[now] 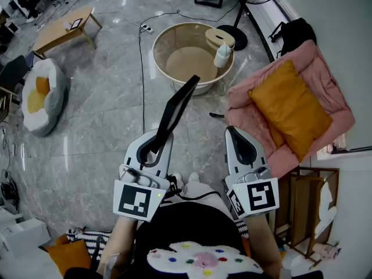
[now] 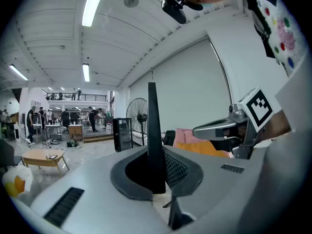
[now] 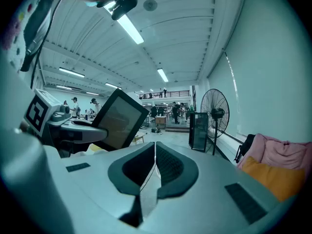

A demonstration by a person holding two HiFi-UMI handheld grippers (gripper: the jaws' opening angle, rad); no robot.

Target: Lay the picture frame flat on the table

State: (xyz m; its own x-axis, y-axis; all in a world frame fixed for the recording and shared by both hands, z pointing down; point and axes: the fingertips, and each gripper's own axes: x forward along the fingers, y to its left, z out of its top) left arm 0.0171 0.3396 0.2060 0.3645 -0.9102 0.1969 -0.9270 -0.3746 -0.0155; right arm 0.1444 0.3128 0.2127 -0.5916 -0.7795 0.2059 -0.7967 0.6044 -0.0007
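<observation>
The black picture frame is held up in the air, edge-on, rising from my left gripper, which is shut on its lower edge. In the left gripper view the frame stands as a thin dark slab clamped between the pads of the left gripper. My right gripper hovers beside it to the right, shut with nothing between its jaws. The right gripper view shows that gripper shut and the frame's glass face off to the left. Both grippers are over the floor, short of the round table.
On the round glass-topped table stand a white bottle and a beige object. A pink armchair with an orange cushion is at the right. A fan base, a floor cable, a low wooden table and an egg-shaped cushion lie further off.
</observation>
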